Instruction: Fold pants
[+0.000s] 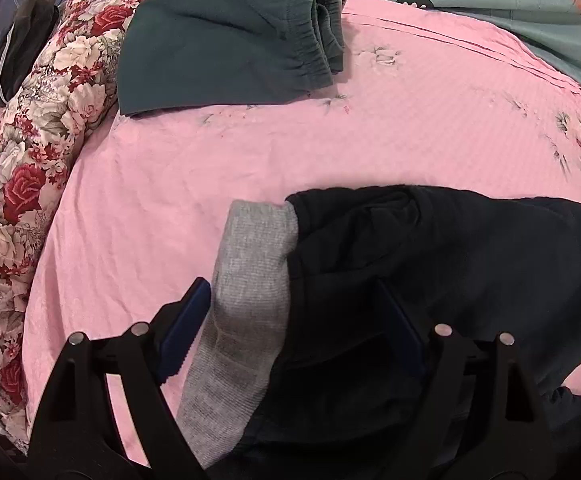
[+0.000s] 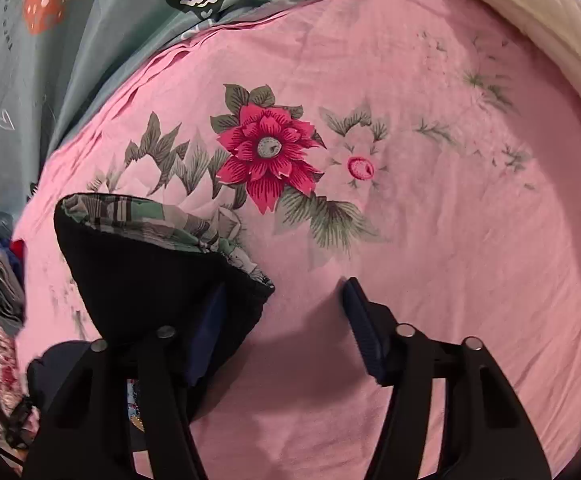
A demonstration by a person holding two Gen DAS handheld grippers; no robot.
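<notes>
Black pants (image 1: 450, 256) with a grey ribbed cuff (image 1: 246, 280) lie on the pink bedsheet (image 1: 210, 168). My left gripper (image 1: 290, 320) is open, its blue pads straddling the cuff and the black cloth beside it. In the right wrist view, another end of the black pants (image 2: 150, 272) shows a plaid lining (image 2: 162, 216). My right gripper (image 2: 286, 320) is open; its left pad (image 2: 210, 320) lies over the black cloth and its right pad (image 2: 362, 332) is over bare sheet.
A folded dark green garment (image 1: 226, 40) lies at the back of the bed. A rolled floral quilt (image 1: 30, 160) runs along the left. A teal patterned cover (image 2: 70, 40) borders the sheet (image 2: 450, 200), and a cream blanket (image 2: 530, 12) lies at the far right.
</notes>
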